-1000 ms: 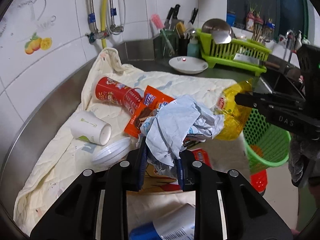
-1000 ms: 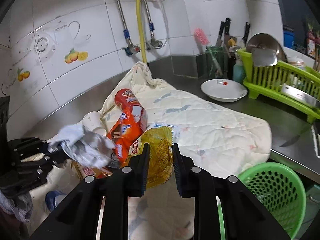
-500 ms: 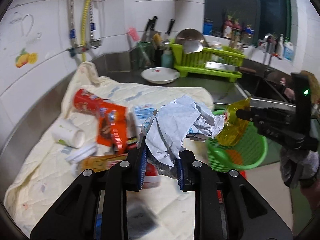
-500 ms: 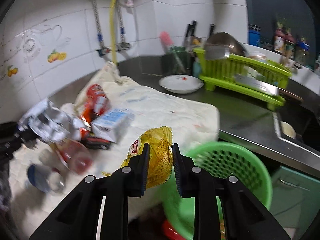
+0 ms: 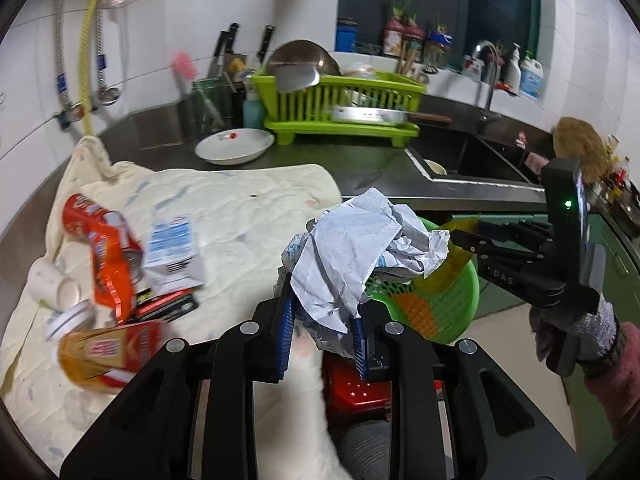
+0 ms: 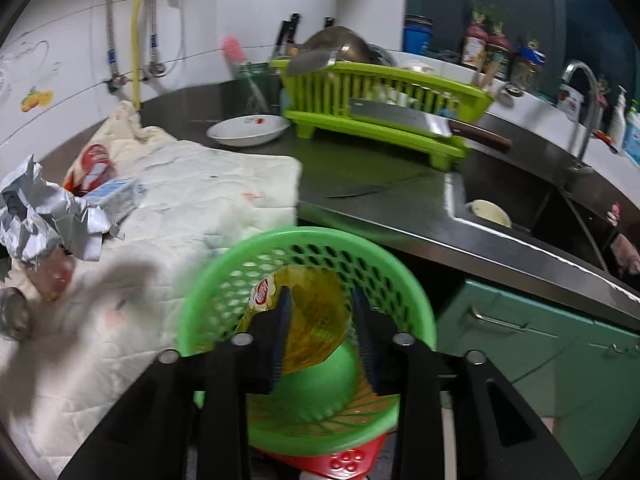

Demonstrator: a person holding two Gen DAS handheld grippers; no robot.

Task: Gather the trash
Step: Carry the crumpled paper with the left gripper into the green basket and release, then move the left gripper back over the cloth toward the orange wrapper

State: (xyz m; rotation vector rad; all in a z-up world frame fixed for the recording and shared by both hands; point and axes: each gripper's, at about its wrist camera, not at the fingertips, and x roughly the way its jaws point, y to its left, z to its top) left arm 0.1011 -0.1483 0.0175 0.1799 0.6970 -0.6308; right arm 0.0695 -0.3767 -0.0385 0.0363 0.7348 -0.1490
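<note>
My left gripper [image 5: 322, 330] is shut on a crumpled wad of paper [image 5: 360, 248], held at the cloth's right edge beside the green basket [image 5: 448, 308]. My right gripper [image 6: 322, 334] has its jaws parted over the green basket [image 6: 304, 248]; the yellow snack bag [image 6: 312, 316] lies between the blue pads and leans down into the basket. The right gripper [image 5: 476, 240] and bag [image 5: 460, 256] also show in the left wrist view. Red chip can [image 5: 96, 224], milk carton [image 5: 172, 256], paper cup [image 5: 52, 284] and other wrappers lie on the cream cloth [image 5: 240, 208].
A green dish rack [image 5: 340, 108] with a cleaver, a white bowl [image 5: 234, 150] and a utensil holder stand at the back of the steel counter. The sink [image 6: 520, 208] is to the right. A red stool [image 5: 356, 388] sits under the basket. Green cabinets [image 6: 540, 340] are below.
Both grippers moved right from the cloth toward the basket. The right gripper's jaws opened over the basket, and the yellow bag now hangs into it. The left still holds the paper.
</note>
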